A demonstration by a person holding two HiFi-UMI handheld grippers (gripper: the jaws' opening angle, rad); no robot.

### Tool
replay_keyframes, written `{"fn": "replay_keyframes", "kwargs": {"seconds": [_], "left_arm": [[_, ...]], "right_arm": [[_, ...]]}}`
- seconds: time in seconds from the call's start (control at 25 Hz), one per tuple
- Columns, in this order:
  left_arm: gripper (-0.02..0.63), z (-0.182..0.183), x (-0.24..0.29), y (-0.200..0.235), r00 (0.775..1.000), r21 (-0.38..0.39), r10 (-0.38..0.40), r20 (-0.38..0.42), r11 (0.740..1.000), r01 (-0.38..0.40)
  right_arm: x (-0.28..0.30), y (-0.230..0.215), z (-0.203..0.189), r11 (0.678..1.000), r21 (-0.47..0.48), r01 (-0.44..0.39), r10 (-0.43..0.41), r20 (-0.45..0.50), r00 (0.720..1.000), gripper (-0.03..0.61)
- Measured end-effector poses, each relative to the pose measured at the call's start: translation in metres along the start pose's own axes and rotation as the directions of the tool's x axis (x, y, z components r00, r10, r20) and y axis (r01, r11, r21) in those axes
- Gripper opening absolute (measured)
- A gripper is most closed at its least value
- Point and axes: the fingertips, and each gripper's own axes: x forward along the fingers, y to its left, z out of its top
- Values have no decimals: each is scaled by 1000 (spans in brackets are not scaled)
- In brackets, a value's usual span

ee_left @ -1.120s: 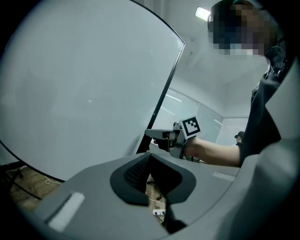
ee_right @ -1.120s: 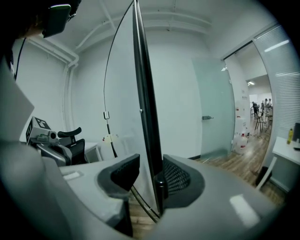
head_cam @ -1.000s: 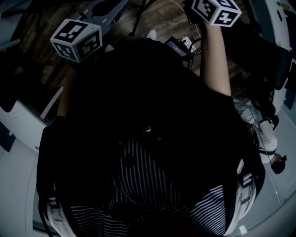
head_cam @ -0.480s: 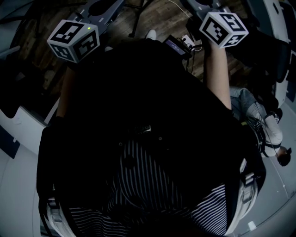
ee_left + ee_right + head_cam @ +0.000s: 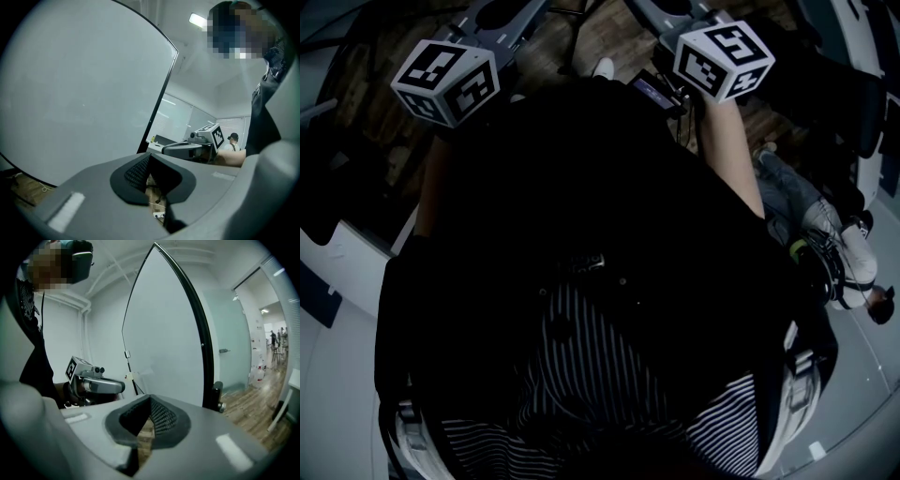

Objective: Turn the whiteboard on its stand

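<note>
The whiteboard (image 5: 164, 343) stands upright in its black frame, just ahead of both grippers. In the left gripper view the whiteboard (image 5: 79, 89) fills the left half, its black edge (image 5: 157, 103) slanting down the middle. My left gripper (image 5: 149, 158) is shut with nothing between its jaws, a little short of the board. My right gripper (image 5: 150, 400) is shut and empty too, pointing at the board's face near the frame. In the head view only the marker cubes show, left (image 5: 445, 80) and right (image 5: 722, 58), held out over the wooden floor.
A black knob (image 5: 216, 397) sits on the stand beside the frame's lower edge. Behind the board are a glass door (image 5: 234, 348) and wooden floor (image 5: 253, 408). Another person (image 5: 839, 253) is at the head view's right. A small device with cables (image 5: 661, 94) lies on the floor.
My right hand has brought its marker cube down and to the left. The left cube has barely shifted. The person at the right has moved lower in the view.
</note>
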Motion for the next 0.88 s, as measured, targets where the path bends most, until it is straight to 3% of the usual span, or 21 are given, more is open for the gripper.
{"fn": "replay_keyframes", "kwargs": {"seconds": [0.88], "left_arm": [[0, -7, 1, -3, 1000, -1, 7, -9, 1000, -7]], "right_arm": [[5, 1, -5, 999, 29, -27, 27, 2, 1000, 2]]}}
